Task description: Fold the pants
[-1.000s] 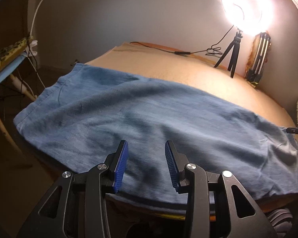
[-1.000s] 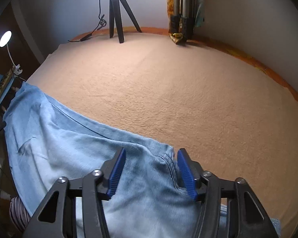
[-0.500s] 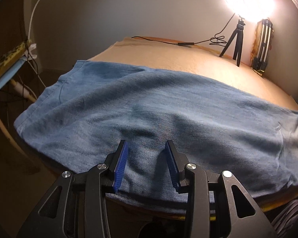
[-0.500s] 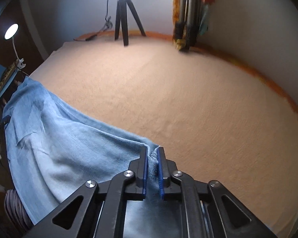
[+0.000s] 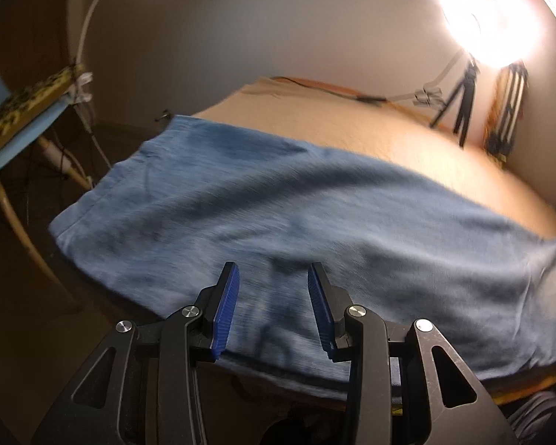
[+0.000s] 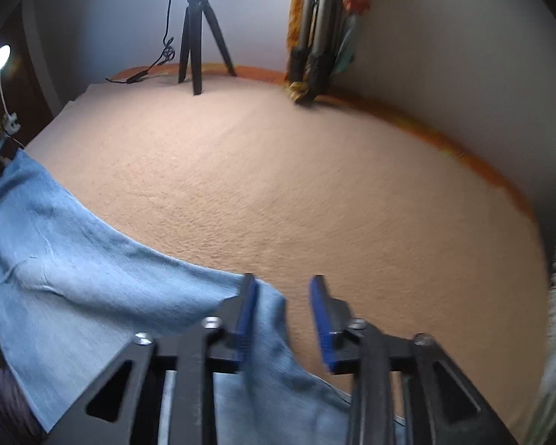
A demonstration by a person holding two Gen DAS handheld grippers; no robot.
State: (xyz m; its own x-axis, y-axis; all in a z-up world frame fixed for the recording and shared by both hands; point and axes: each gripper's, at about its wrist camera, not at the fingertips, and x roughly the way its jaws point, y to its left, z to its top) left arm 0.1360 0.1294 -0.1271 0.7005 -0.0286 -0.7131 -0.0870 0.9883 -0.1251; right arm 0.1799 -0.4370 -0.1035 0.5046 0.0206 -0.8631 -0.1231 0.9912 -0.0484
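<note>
Right gripper [image 6: 283, 319], just opening, released; pants [image 6: 92, 289] corner between its jaws, lying leftward.

Home room: blanket-covered bed [image 6: 315, 185], ring light [image 5: 489, 11]

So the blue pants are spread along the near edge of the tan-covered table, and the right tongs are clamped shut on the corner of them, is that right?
Not quite. In the right wrist view the right tongs are open, having just been opening; the pants corner lies between the jaws, unpinched. The pants do lie along the near edge of the tan table.
</note>
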